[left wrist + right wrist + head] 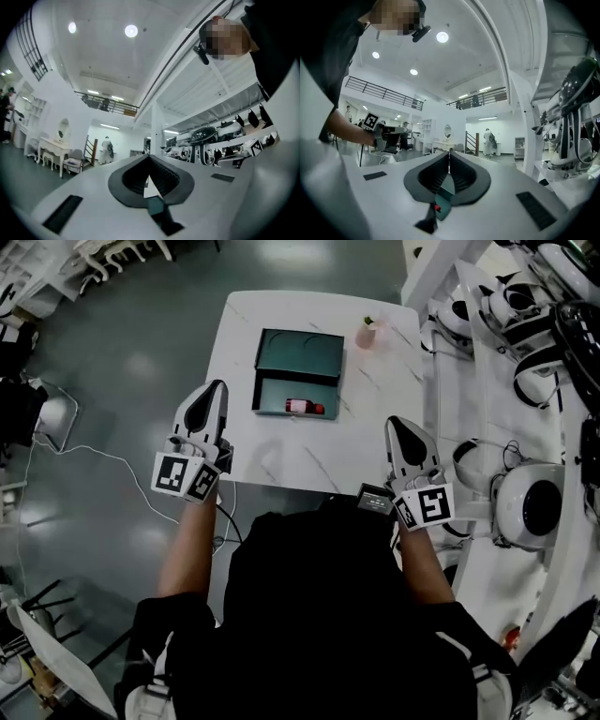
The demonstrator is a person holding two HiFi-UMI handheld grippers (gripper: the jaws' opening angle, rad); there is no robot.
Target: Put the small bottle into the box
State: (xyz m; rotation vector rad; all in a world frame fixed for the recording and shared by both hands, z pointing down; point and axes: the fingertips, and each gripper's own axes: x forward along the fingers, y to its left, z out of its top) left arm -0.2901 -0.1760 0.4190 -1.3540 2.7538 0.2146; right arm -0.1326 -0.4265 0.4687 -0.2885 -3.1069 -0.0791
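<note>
A teal box point(300, 357) lies open on the white table point(281, 460), its lid raised at the far side. The small red bottle point(304, 407) lies on its side in the box's near tray. My left gripper point(217, 386) hovers over the table's left edge, left of the box, with its jaws closed together and nothing between them. My right gripper point(395, 422) is held over the table's right side, also shut and empty. In the left gripper view the jaws point(149, 157) meet at the tips, and so do the jaws point(449, 153) in the right gripper view; both point out level into the room.
A small pink container point(367, 333) stands at the table's far right corner. White robot heads and parts point(525, 498) crowd a bench to the right. A lamp and a cable point(103, 457) lie on the grey floor at the left.
</note>
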